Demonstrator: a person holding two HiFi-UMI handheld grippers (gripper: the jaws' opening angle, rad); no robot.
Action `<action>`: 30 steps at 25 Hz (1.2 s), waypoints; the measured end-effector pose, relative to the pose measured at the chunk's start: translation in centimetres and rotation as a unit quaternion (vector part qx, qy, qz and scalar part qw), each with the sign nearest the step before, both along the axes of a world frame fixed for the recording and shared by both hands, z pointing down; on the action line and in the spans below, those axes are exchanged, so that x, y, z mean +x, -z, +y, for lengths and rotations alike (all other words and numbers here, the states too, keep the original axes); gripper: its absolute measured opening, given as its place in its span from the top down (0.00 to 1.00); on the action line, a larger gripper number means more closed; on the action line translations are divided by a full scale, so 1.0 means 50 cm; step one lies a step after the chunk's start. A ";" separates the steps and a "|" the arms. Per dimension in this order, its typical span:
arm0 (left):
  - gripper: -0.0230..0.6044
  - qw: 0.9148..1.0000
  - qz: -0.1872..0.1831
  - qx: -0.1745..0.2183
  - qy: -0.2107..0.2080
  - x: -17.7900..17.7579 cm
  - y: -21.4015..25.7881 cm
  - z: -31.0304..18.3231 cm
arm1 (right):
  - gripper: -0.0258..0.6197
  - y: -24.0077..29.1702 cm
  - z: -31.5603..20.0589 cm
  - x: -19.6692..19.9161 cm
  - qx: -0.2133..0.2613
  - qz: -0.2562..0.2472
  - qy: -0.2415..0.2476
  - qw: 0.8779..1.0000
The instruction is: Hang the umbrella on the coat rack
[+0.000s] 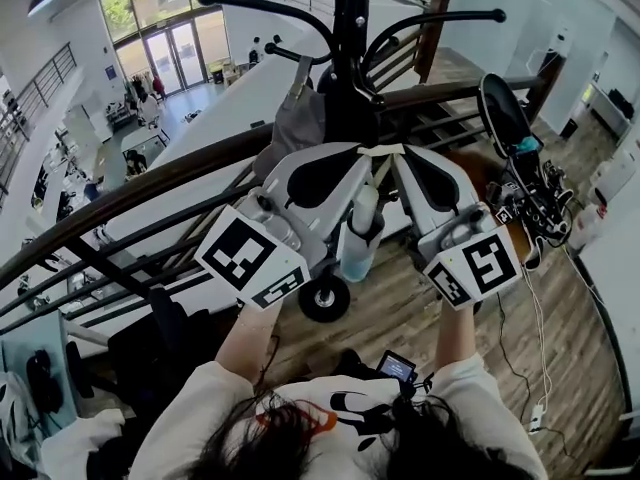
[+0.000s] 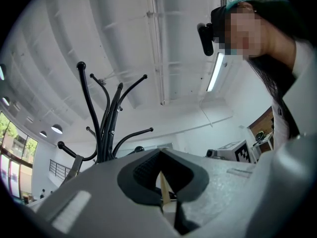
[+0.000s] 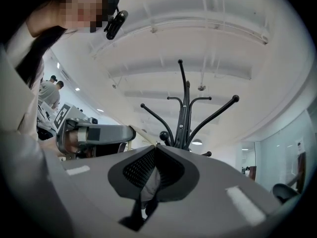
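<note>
Beyond a curved railing (image 1: 120,198) an open hall is seen. The umbrella (image 1: 360,238) is hung by its strap (image 1: 385,151), which is pinched in both the left tongs (image 2: 159,152) and the right tongs (image 3: 156,146), near the coat rack (image 1: 345,48). Lifting is judged the step in hand; next the strap must be looped over 1 hook. Which hook is nearest cannot be told.

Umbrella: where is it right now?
In the head view, the folded umbrella hangs at centre between the left gripper and right gripper, which pinch its strap, near the coat rack.
</note>
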State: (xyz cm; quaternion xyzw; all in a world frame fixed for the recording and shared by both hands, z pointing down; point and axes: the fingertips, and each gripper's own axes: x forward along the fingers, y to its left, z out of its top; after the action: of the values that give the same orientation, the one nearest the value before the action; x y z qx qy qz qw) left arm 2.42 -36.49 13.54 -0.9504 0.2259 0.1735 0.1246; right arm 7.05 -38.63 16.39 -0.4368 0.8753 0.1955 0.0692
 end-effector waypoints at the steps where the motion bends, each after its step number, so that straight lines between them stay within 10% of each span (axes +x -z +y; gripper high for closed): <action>1: 0.96 1.000 0.004 0.002 0.004 0.003 0.007 -0.008 | 0.92 0.007 -0.010 0.004 0.005 -0.002 0.004 1.000; 17: 0.96 0.995 0.033 0.026 0.088 -0.016 0.069 -0.128 | 0.92 0.073 -0.130 -0.010 0.032 -0.046 0.072 0.996; 30: 0.96 0.994 0.004 -0.044 0.102 -0.010 -0.031 -0.239 | 0.92 -0.026 -0.225 -0.028 -0.026 -0.027 0.080 0.996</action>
State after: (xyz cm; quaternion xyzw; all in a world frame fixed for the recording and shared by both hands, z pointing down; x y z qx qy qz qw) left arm 1.90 -48.45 15.10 -0.9261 0.3300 0.1539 0.0984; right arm 5.65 -49.88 17.69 -0.3723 0.9100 0.1547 0.0972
